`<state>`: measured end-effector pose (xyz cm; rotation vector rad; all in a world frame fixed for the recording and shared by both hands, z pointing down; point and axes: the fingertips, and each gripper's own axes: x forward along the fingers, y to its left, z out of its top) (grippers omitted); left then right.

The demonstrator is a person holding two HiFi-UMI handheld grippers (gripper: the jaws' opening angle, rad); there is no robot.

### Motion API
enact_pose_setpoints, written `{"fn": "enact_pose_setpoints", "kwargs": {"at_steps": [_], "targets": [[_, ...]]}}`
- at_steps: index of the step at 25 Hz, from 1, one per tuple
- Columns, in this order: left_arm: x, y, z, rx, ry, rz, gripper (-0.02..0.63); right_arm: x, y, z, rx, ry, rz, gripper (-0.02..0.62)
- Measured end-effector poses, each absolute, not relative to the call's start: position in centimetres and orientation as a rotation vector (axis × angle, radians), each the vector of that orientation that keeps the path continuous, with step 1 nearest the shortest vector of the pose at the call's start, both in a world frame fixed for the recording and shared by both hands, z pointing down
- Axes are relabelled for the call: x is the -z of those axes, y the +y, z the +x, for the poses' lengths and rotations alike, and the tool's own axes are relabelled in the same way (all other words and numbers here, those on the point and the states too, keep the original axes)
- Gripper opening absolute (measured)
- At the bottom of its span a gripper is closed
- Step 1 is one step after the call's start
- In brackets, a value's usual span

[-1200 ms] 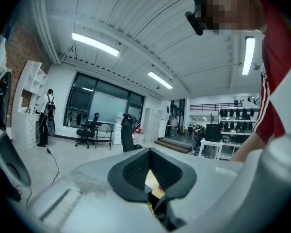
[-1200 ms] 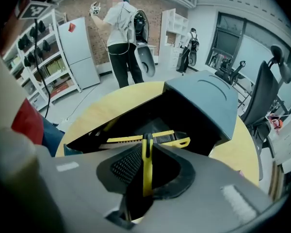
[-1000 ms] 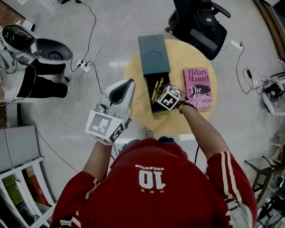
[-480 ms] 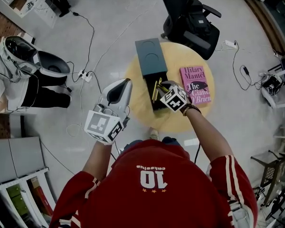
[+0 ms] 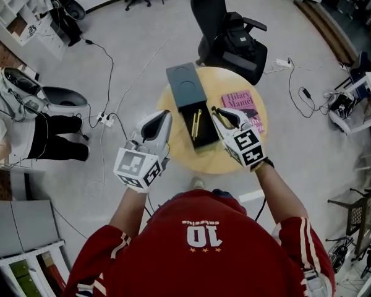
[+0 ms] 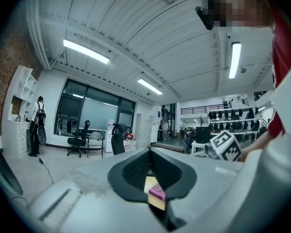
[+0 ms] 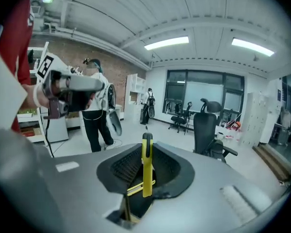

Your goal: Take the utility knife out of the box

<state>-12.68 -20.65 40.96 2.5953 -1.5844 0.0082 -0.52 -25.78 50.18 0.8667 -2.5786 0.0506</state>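
Left gripper (image 5: 163, 116): jaws pressed together, nothing in them, held off the left edge of the round yellow table (image 5: 219, 156). Dark box (image 5: 185, 82) lies on the table, its near end open, with yellow tools (image 5: 196, 124) inside. Right gripper (image 5: 217, 111) is just right of the box, clamped on the yellow utility knife (image 7: 146, 166), which stands upright between the pads, out of the box. Pink book (image 5: 238, 99) lies right of the box.

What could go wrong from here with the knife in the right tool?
The utility knife is pinched only across its thin body by the right tool, so it may pivot or slip. It hangs over the round table beside the open box; a drop could land back inside or bounce off the edge.
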Motion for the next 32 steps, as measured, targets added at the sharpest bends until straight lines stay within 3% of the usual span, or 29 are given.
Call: {"fn": "enact_pose_setpoints", "kwargs": {"at_steps": [12, 27, 32], "targets": [[-38.6, -20.0, -10.4, 0.016, -1.588, 2.654, 0.003, -33.3, -21.2, 6.0, 0.124, -2.847, 1.327, 0.052], [-37.6, -20.3, -10.1, 0.019, -1.630, 2.658, 0.003, -32.1, -21.0, 8.5, 0.075, -2.845, 1.466, 0.052], [-37.6, -20.4, -9.5, 0.003, -1.613, 2.683, 0.035, -32.1, -21.0, 8.3, 0.072, -2.850, 1.450, 0.054]]}}
